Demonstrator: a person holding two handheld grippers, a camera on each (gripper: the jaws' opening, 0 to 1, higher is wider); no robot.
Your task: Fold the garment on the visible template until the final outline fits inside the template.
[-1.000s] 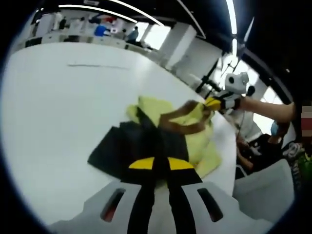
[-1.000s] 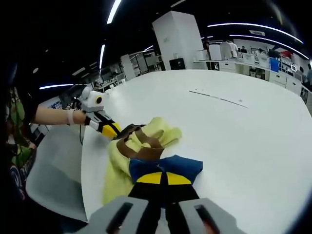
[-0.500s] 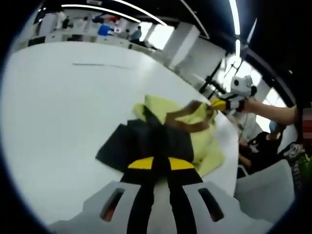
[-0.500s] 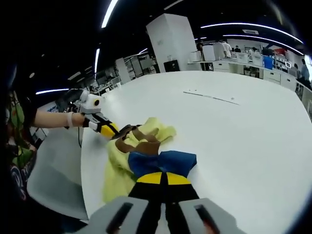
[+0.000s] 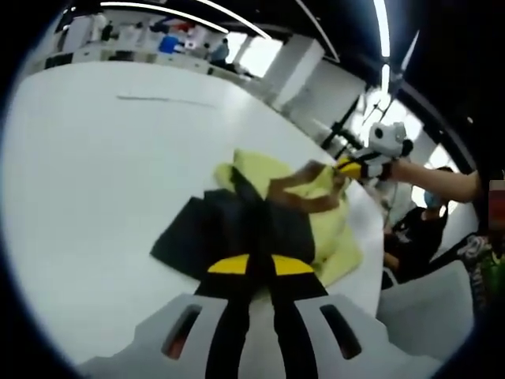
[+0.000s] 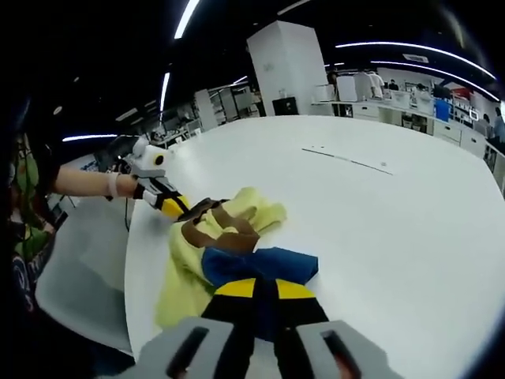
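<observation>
Gripping the dark blue part of the garment (image 6: 260,264) with jaws drawn together, right tool (image 6: 264,290) low over the white counter (image 6: 394,229). Same for the left tool (image 5: 260,267), jaws pinched on the blue cloth (image 5: 229,233), which reads nearly black in the left gripper view. Seen from across in each view: the right tool (image 5: 353,166) at the brown straps (image 5: 304,193) in the left gripper view, the left tool (image 6: 170,207) at the garment's near-edge end in the right gripper view.

Beyond the jaws: pale yellow fabric (image 6: 185,264) bunched near the counter edge, brown straps (image 6: 217,229) lying across its top, blue panel spread toward the counter's middle. Thin dark line (image 6: 347,160) marked well beyond, possibly part of the template; cannot tell for certain.

Compared with a second ago, hardly any change in the cloth's shape, only a slight shift of both views. Judged from this: still mid-fold, garment crumpled rather than flat, outline not yet squared.
</observation>
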